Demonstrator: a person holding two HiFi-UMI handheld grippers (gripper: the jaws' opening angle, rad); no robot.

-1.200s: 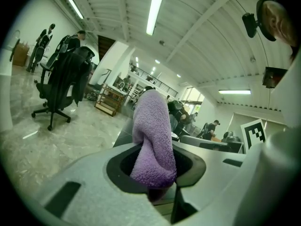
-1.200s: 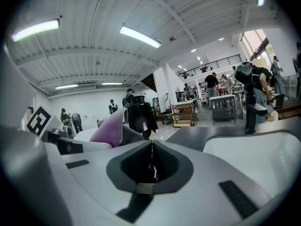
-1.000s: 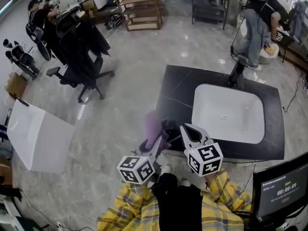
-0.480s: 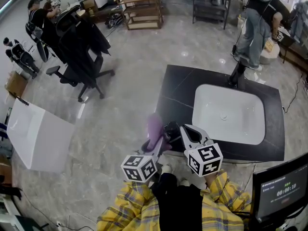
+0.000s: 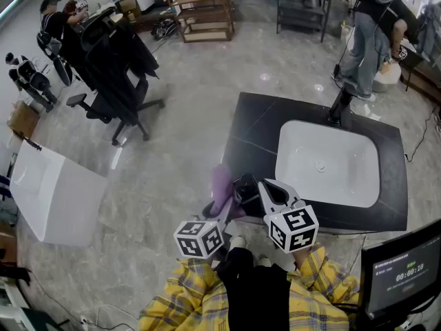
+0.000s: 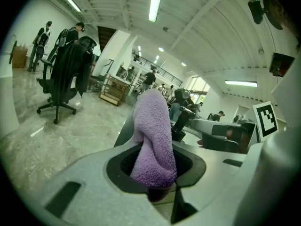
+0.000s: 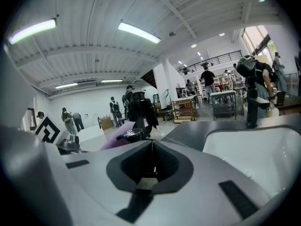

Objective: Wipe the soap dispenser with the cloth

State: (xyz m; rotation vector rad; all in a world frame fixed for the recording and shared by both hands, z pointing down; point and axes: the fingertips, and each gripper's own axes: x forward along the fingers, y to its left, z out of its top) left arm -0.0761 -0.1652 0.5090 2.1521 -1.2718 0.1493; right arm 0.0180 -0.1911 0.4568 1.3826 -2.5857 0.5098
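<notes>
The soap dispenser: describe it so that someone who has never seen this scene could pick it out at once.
Find the black countertop with the white sink basin set in it. At its near left corner stands the soap dispenser, next to the purple cloth. It is the small black bottle with a pump head, unlike the black faucet at the basin's far edge.

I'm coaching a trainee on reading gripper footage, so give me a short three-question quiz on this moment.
1. True or false: the left gripper is shut on the purple terry cloth.
2. The black pump soap dispenser stands on the black stone countertop at its: A) near left corner, B) far right corner, C) far left corner.
3. Fill in: the jaws of the right gripper are ____, with nothing between them.
Key: 1 true; 2 A; 3 shut.
</notes>
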